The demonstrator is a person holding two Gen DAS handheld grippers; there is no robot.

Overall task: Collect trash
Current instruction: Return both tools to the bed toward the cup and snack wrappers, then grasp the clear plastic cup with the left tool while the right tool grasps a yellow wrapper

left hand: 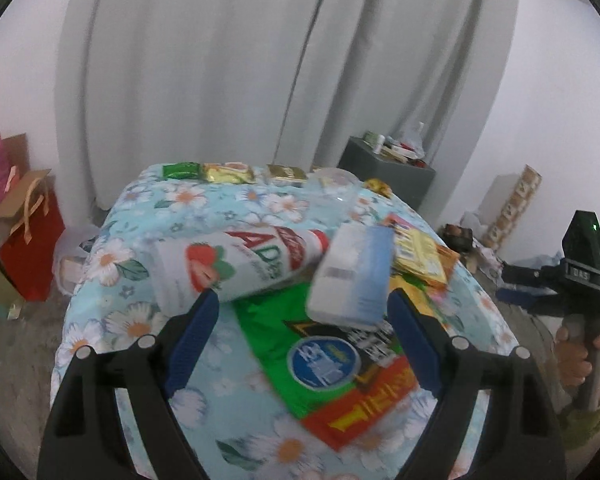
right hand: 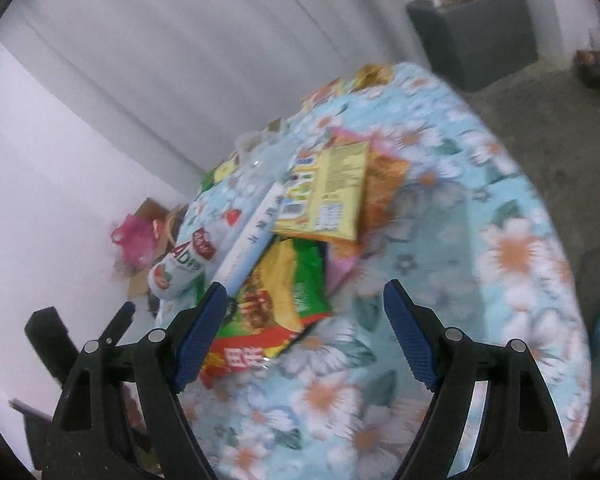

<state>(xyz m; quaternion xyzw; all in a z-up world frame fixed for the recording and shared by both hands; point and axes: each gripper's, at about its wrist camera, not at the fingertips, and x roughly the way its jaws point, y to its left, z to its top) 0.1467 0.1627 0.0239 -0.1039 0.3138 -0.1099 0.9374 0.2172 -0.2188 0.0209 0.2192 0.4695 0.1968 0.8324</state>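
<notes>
The trash lay heaped on a bench (left hand: 100,280) covered with a light-blue cloth printed with daisies. Nearest the left gripper (left hand: 302,304) was a green and red snack bag (left hand: 284,344), lying flat. Across its far edge lay a white AD milk bottle (left hand: 236,264) with a strawberry picture, on its side, and a white and blue carton (left hand: 352,276), which leaned over the bag. Beyond the carton sat a yellow packet (left hand: 416,252) on an orange wrapper (left hand: 450,258). A clear plastic cup (left hand: 332,192) and a row of small sachets (left hand: 228,171) stood along the far edge.

The left gripper's jaws were spread wide above the bag, gripping nothing. The right gripper (right hand: 304,300) also hovered with jaws spread and empty, over the cloth beside the pile. A hand (left hand: 580,356) held it at the bench's right side. A dark grey bin (left hand: 384,168) full of rubbish stood by the curtain (left hand: 220,60).
</notes>
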